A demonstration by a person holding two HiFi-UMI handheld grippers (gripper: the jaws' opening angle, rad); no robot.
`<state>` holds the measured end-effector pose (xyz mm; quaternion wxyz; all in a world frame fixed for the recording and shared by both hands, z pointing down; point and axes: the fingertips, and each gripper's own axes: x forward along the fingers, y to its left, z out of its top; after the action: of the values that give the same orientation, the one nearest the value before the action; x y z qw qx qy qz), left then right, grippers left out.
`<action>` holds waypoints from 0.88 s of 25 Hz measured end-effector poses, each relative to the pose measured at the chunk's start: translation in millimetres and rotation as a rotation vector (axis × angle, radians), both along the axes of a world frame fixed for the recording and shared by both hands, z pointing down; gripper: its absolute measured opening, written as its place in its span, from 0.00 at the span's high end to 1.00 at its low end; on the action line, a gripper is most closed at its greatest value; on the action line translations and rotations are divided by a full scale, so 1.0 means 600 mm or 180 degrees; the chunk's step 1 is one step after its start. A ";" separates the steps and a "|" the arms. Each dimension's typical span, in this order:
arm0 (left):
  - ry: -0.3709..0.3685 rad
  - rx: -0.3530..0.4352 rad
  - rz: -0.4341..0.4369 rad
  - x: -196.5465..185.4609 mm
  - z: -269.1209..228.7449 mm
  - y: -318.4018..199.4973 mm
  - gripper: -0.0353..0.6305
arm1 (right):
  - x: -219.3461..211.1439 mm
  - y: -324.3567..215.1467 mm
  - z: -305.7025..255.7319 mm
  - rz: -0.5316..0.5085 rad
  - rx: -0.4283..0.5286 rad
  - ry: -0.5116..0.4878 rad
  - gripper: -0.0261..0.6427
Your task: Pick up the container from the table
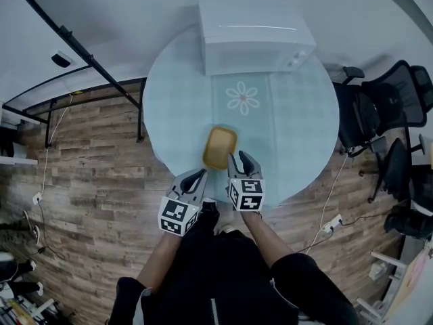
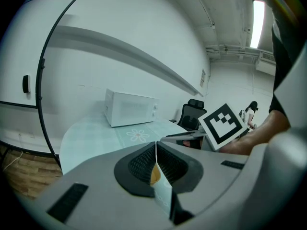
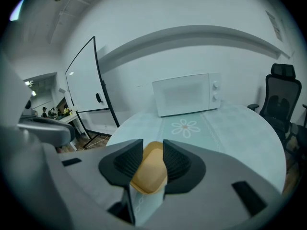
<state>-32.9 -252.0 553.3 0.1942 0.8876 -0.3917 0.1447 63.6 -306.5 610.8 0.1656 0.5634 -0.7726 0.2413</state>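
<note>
A shallow yellow container (image 1: 220, 147) lies on the round table (image 1: 298, 127) near its front edge. My right gripper (image 1: 241, 157) is just behind the container's near right corner, with its jaws open. In the right gripper view the container (image 3: 149, 172) shows through the gap between the pads (image 3: 175, 163), which do not press on it. My left gripper (image 1: 198, 175) hangs at the table's edge, left of and below the container, with its jaws shut and empty. In the left gripper view only a sliver of the container (image 2: 154, 175) shows behind the closed jaws.
A white microwave (image 1: 254, 32) stands at the table's far side, with a flower print (image 1: 243, 97) on the cloth in front of it. Black office chairs (image 1: 379, 107) stand to the right. A whiteboard stand (image 1: 88, 59) is on the left, on the wooden floor.
</note>
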 end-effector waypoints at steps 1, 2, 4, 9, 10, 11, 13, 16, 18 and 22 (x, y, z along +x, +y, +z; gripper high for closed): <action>-0.0002 -0.0008 -0.0002 -0.001 0.001 0.002 0.92 | -0.001 -0.002 0.005 -0.0001 -0.0020 0.0007 0.78; -0.0005 -0.0015 -0.0003 -0.003 0.003 0.004 0.92 | -0.002 -0.003 0.010 -0.0002 -0.0040 0.0015 0.78; -0.0016 -0.0034 -0.0009 -0.011 0.008 0.007 0.92 | -0.005 -0.006 0.020 0.0001 -0.0075 0.0036 0.78; -0.0047 -0.0088 -0.0071 -0.030 0.019 0.013 0.92 | -0.006 -0.014 0.043 0.0021 -0.0143 0.0069 0.78; -0.0050 -0.0100 -0.0076 -0.030 0.021 0.014 0.92 | -0.003 -0.015 0.047 0.0028 -0.0160 0.0078 0.78; -0.0055 -0.0114 -0.0079 -0.031 0.025 0.015 0.92 | 0.000 -0.015 0.053 0.0035 -0.0181 0.0085 0.78; -0.0066 -0.0147 -0.0080 -0.034 0.032 0.019 0.92 | 0.002 -0.015 0.065 0.0046 -0.0231 0.0094 0.78; -0.0079 -0.0195 -0.0077 -0.036 0.044 0.024 0.92 | 0.005 -0.014 0.087 0.0066 -0.0313 0.0088 0.78; -0.0093 -0.0221 -0.0076 -0.039 0.050 0.026 0.92 | 0.008 -0.013 0.100 0.0099 -0.0369 0.0075 0.78; -0.0127 -0.0259 -0.0094 -0.051 0.056 0.032 0.92 | 0.007 -0.009 0.127 0.0145 -0.0499 0.0052 0.78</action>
<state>-63.3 -233.1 587.0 0.2245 0.8700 -0.4024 0.1753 67.6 -312.0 687.0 0.2100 0.5682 -0.7369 0.3001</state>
